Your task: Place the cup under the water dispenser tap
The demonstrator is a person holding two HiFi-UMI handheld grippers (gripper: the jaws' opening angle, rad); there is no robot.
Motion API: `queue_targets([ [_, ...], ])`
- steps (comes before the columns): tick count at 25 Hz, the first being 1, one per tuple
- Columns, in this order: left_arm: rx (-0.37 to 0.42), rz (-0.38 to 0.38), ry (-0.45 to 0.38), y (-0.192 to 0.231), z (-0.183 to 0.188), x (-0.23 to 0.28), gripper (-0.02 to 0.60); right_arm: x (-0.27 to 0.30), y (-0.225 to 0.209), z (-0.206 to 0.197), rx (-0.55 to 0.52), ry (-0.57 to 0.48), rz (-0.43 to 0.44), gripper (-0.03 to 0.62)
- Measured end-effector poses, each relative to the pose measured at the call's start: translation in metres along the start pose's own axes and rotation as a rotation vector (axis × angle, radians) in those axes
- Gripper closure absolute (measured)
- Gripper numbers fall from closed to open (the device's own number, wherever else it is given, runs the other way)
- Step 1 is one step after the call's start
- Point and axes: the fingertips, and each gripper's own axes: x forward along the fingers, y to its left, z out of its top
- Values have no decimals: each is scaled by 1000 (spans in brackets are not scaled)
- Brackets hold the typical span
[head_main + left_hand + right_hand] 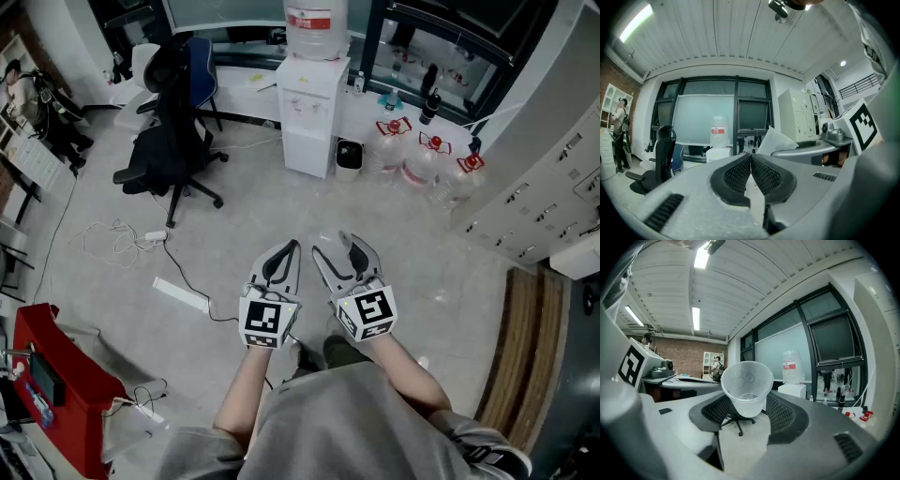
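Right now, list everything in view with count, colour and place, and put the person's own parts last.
water dispenser: one, white, at the far wall
bottle: one, clear with a red label, on top of the dispenser
spare water jugs: three, clear with red caps, on the floor right of the dispenser
bin: one, black, on the floor beside the dispenser
office chair: one, black, left of the dispenser
power strip: one, white, on the floor left of the grippers
box: one, red, lower left
bystander: one, dark clothes, far left
cup: one, clear, between the right gripper's fingers
left gripper: one, grey, fingers shut, empty
right gripper: one, grey, fingers shut on the cup
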Motion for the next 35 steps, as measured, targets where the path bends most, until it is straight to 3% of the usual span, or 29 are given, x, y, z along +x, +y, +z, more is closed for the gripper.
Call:
queue_targets([
  [7,2,8,15,-10,-3,23,571,0,-27,-6,-5,14,5,352],
  [21,15,5,95,-55,-11,135,571,4,-140,-23,43,43,49,350],
  [35,23,60,131,-41,-15,172,571,34,-168,-22,70,13,92,350],
])
